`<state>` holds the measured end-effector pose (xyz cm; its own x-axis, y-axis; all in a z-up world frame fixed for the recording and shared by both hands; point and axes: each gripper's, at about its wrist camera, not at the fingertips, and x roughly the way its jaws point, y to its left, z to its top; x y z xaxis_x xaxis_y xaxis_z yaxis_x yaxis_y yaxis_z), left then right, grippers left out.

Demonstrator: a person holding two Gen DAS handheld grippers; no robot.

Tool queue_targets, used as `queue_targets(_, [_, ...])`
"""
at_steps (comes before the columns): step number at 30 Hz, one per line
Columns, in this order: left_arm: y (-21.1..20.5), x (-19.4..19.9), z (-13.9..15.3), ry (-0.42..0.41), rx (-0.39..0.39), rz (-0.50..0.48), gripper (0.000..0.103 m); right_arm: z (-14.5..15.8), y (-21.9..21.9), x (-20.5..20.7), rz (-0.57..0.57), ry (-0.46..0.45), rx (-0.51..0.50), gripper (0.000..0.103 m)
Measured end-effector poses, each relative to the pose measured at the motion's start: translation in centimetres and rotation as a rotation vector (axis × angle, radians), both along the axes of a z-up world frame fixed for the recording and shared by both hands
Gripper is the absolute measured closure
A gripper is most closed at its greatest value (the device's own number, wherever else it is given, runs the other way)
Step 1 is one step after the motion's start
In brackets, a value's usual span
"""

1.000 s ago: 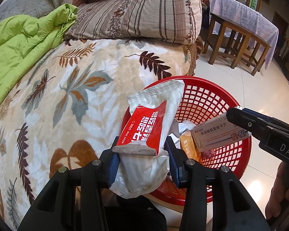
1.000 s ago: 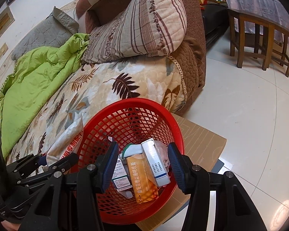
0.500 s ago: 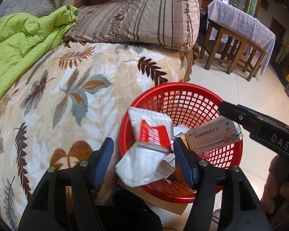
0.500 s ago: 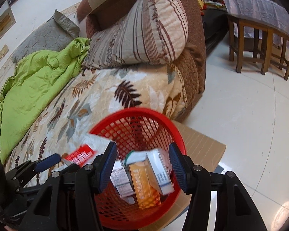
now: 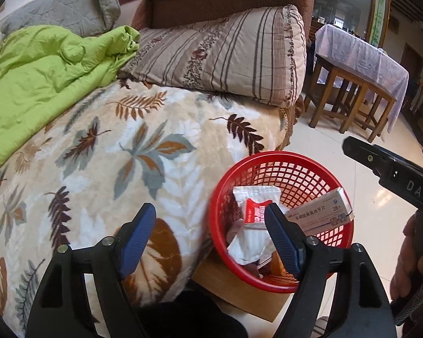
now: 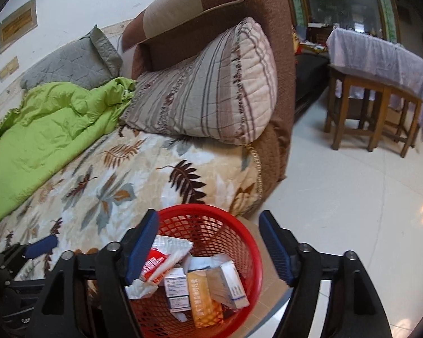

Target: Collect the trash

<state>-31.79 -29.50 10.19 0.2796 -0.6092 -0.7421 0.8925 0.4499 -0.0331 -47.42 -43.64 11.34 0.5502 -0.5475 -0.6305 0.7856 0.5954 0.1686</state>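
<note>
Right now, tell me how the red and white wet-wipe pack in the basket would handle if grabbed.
The wet-wipe pack looks crumpled and sagging in the red basket, so probably floppy. Its glossy film may slip between fingers. It seems flattened, likely light.

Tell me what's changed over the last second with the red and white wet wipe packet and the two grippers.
The left gripper let go of the red and white wet wipe packet, which dropped into the red plastic mesh basket. That gripper opened wide and drew back over the leaf-patterned blanket. The right gripper stayed open and empty above the basket; the medicine boxes stayed inside.
</note>
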Motion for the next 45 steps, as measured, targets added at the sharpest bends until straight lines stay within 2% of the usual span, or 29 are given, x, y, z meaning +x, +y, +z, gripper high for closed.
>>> queue_targets(5, [2.4, 0.7, 0.9, -0.038, -0.036, 0.031, 0.017, -0.1, 2.5, 0.2, -0.077, 0.130, -0.087, 0.010])
queue_targets(9, [5.2, 1.5, 1.5, -0.065, -0.062, 0.060, 0.014, -0.7, 4.3, 0.1, -0.127, 0.161, -0.072, 0.009])
queue_targets(10, [6.0, 1.7, 1.5, -0.068, -0.066, 0.067, 0.014, -0.8, 4.8, 0.0, -0.143, 0.167, -0.069, 0.006])
queue_targets(14, [9.2, 1.8, 1.5, -0.107, -0.067, 0.099, 0.013, -0.7, 8.1, -1.0, -0.250, 0.118, -0.126, 0.000])
queue_targets(17, [11.5, 1.7, 1.3, -0.115, -0.058, 0.119, 0.013, -0.6, 10.0, -1.7, -0.271, 0.058, -0.072, 0.000])
queue_targets(19, [13.0, 1.5, 1.1, -0.132, -0.053, 0.135, 0.009, -0.8, 10.8, -1.3, -0.271, 0.083, -0.015, 0.000])
queue_targets(21, [14.2, 1.5, 0.9, -0.136, -0.062, 0.153, 0.007, -1.1, 11.9, -0.8, -0.235, 0.113, -0.002, 0.000])
queue_targets(26, [16.9, 2.5, 1.3, -0.087, -0.090, 0.203, 0.007, -0.8, 15.4, 0.2, -0.181, 0.157, -0.102, 0.000])
queue_targets(32, [17.4, 2.4, 1.6, -0.091, -0.092, 0.223, 0.006, -0.9, 15.7, 0.9, -0.167, 0.190, -0.105, 0.000])
queue_targets(34, [17.4, 2.5, 1.6, -0.067, -0.100, 0.208, 0.006, -0.9, 15.6, 1.1, -0.168, 0.197, -0.102, 0.000])
queue_targets(36, [17.4, 2.9, 1.5, -0.004, -0.109, 0.202, 0.006, -0.9, 15.6, 1.1, -0.167, 0.201, -0.104, 0.000])
queue_targets(37, [17.6, 3.3, 1.3, 0.039, -0.118, 0.221, 0.006, -0.9, 15.6, 1.1, -0.166, 0.202, -0.104, 0.000])
queue_targets(39, [17.7, 3.6, 1.1, 0.068, -0.121, 0.238, 0.006, -1.0, 15.6, 1.1, -0.168, 0.205, -0.102, 0.000])
queue_targets(45, [17.3, 3.2, 0.9, 0.002, -0.072, 0.244, 0.006, -1.3, 15.3, 1.1, -0.171, 0.208, -0.087, 0.000])
